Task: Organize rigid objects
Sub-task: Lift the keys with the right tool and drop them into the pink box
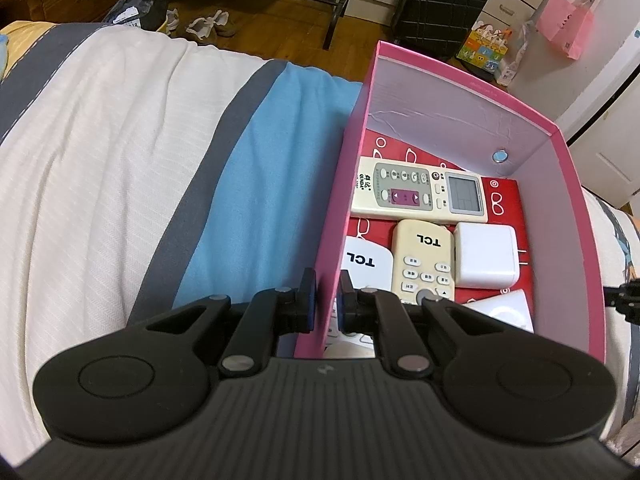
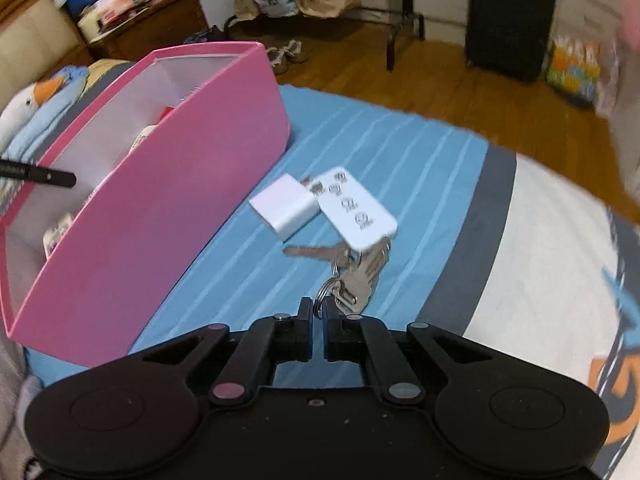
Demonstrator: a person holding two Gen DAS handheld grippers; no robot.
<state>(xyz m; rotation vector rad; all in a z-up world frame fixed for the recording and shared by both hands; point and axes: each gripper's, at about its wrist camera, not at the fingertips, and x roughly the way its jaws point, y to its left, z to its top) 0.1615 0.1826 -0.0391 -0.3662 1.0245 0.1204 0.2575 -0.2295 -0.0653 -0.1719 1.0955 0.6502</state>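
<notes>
3 remotes (image 1: pixel 418 194), charger (image 1: pixel 484 256) in pink box (image 1: pixel 460 92); left fingers (image 1: pixel 310 300) clamp its wall; right fingers (image 2: pixel 306 316) seemingly pinch keyring (image 2: pixel 322 300).

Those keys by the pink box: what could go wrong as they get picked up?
The right tongs are shut on only the thin key ring, so the keys may slip out or swing. The white remote fob lies across them and could be dragged into the white charger. The left tongs pinch just the pink box wall, which might tilt on the soft bed.

The right hand-held gripper (image 2: pixel 319 309) pinches the key ring (image 2: pixel 326 295) beside the pink box (image 2: pixel 160 200).
</notes>
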